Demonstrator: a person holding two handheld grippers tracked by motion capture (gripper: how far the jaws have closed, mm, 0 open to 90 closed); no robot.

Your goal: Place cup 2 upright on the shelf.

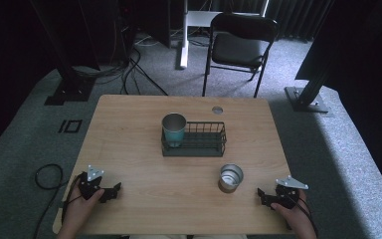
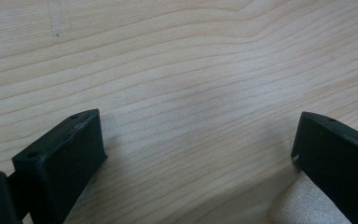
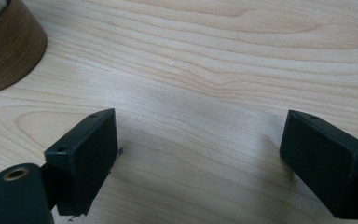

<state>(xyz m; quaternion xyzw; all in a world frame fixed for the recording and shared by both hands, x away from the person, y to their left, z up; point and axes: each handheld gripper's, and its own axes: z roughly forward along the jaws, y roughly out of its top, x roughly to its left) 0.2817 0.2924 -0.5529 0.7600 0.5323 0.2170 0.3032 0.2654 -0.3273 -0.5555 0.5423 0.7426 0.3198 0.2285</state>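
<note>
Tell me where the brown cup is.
In the high view, the brown cup stands on the table's right half, in front of the wire basket, near the right gripper.

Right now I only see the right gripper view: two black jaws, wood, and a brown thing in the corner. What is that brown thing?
Observer: It is the base of a shiny metal cup standing upright on the table, just to the left of your right gripper.
Operator: Are there more cups?
Observer: Yes, a teal cup stands in the left end of a black wire basket, farther back at the table's middle.
Operator: Where is my other gripper?
Observer: The left gripper rests near the table's front left corner, jaws apart, holding nothing.
</note>
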